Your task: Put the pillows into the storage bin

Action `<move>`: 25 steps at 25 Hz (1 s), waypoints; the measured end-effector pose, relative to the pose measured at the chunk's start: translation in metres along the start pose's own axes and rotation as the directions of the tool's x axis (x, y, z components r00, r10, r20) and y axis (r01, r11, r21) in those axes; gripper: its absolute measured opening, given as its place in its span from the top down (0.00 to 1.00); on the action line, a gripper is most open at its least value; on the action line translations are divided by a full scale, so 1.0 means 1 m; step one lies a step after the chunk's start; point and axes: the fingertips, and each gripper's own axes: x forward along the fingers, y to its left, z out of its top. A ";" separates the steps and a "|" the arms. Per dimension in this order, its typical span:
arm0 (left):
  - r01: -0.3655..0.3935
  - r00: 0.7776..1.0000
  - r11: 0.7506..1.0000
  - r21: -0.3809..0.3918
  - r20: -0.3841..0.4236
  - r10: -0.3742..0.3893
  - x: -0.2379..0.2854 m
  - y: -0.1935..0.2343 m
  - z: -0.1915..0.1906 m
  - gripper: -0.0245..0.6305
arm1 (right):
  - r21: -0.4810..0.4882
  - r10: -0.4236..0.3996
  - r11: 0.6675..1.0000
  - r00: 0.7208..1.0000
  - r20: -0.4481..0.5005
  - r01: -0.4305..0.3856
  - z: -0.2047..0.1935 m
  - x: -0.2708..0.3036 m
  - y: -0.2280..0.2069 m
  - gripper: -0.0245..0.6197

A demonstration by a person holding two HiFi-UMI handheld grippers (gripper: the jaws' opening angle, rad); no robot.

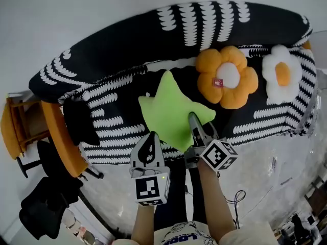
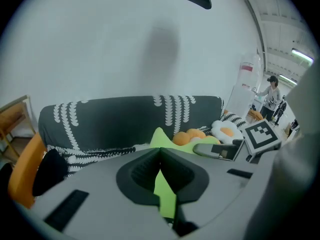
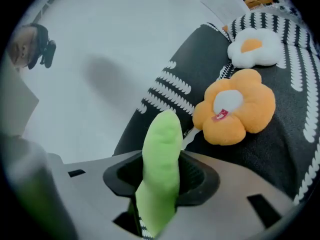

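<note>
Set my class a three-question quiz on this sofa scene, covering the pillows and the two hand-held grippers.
1. True or false: on the sofa, the orange flower pillow lies between the green star pillow and the white egg pillow.
2. Which pillow do the left gripper and the right gripper both clamp? A: orange flower pillow. B: green star pillow. C: white egg pillow.
3. Fill in: ___ pillows are touched by no gripper.

Key: 1 true; 2 B; 3 two.
</note>
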 end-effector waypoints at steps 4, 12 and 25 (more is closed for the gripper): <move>0.018 0.999 1.000 0.001 0.041 -0.018 -0.033 0.015 0.011 0.94 | -0.065 -0.021 0.998 0.999 0.038 0.023 0.001 -0.031 0.032 0.68; 0.148 0.979 0.988 0.051 0.136 -0.154 -0.097 -0.001 0.050 0.94 | -0.092 -0.105 0.987 0.966 0.238 0.130 0.035 -0.146 0.067 0.68; 0.449 0.848 0.842 0.298 0.153 -0.507 -0.170 -0.174 0.099 0.94 | 0.135 -0.297 0.953 0.749 0.592 0.270 0.095 -0.383 0.048 0.68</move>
